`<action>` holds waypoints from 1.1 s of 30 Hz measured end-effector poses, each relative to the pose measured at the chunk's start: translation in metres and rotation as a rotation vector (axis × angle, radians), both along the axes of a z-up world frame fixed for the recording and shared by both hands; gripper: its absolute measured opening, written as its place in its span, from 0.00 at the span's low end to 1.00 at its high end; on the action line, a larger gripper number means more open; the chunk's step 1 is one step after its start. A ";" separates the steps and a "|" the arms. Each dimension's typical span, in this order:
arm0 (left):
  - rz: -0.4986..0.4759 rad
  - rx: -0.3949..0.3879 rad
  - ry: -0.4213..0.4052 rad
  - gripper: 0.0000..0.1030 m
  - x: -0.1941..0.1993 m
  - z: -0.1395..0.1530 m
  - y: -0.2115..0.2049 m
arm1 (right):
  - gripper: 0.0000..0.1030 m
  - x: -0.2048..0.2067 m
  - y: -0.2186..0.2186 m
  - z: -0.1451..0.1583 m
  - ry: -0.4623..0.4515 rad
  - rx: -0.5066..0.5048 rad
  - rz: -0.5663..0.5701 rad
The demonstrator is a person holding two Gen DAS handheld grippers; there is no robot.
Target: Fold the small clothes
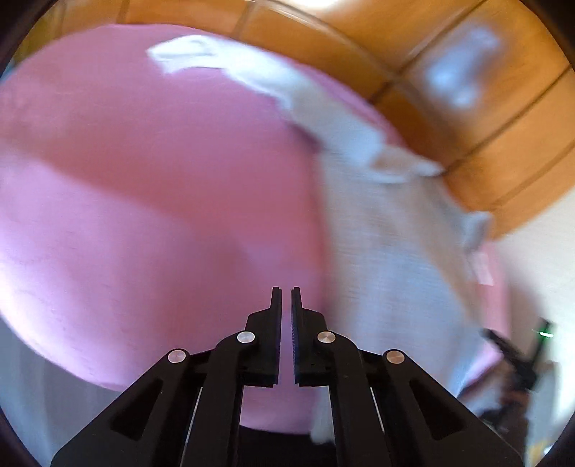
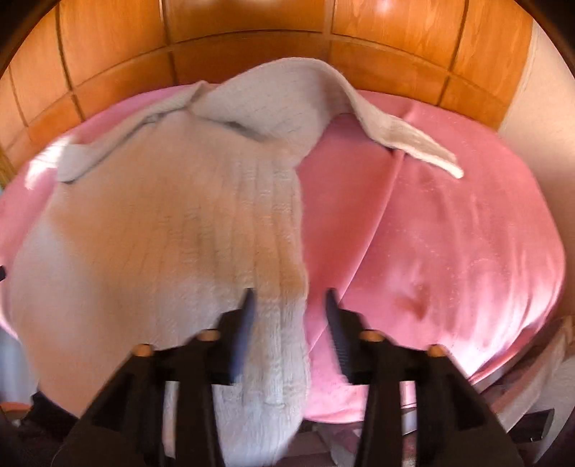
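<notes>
A cream ribbed knit garment (image 2: 161, 222) lies spread on a pink bed cover (image 2: 449, 233), with one sleeve (image 2: 413, 140) trailing off to the right. My right gripper (image 2: 289, 294) is open above the garment's near right edge. That hem runs between the fingers, and the pads do not press on it. In the left wrist view, which is blurred, the same garment (image 1: 388, 258) lies to the right. My left gripper (image 1: 285, 291) is shut over the bare pink cover (image 1: 161, 179), with nothing seen between its fingers.
A panelled wooden headboard (image 2: 251, 28) runs along the far side of the bed and shows in the left wrist view as a headboard (image 1: 503, 125) too. A pale wall (image 2: 539, 107) stands at the right. A dark blurred shape (image 1: 517, 359) sits at the garment's near right corner.
</notes>
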State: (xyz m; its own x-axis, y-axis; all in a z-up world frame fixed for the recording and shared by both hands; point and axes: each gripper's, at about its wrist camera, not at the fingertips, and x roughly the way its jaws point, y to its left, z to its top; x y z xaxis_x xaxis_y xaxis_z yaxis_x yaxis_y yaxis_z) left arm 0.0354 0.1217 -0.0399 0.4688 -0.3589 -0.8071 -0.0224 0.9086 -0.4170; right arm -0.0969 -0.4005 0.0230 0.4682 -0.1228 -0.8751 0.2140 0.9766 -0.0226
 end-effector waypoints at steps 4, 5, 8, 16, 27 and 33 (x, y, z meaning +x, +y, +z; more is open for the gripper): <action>0.018 0.173 -0.096 0.50 0.016 0.015 -0.006 | 0.58 0.022 0.025 0.008 -0.072 0.021 0.052; 0.027 0.203 -0.134 0.55 0.019 0.021 -0.004 | 0.58 0.033 0.034 0.008 -0.091 0.039 0.077; 0.086 0.347 -0.193 0.55 0.045 0.030 0.005 | 0.58 0.059 0.064 0.004 -0.130 0.102 0.138; 0.257 0.584 -0.161 0.55 0.145 0.019 0.079 | 0.35 0.127 0.143 -0.011 -0.128 0.247 0.350; 0.416 0.287 -0.054 0.55 0.259 -0.017 0.151 | 0.16 0.209 0.174 -0.028 -0.078 0.290 0.418; 0.323 0.232 -0.128 0.00 0.263 -0.001 0.142 | 0.10 0.237 0.202 -0.046 -0.027 0.295 0.553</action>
State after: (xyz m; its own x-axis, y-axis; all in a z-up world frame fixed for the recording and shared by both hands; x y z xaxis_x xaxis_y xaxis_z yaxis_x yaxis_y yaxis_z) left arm 0.2987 0.2636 -0.0412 0.6289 0.0080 -0.7774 -0.2836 0.9334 -0.2198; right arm 0.1401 -0.1983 -0.0226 0.4161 0.3891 -0.8219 -0.3277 0.9073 0.2636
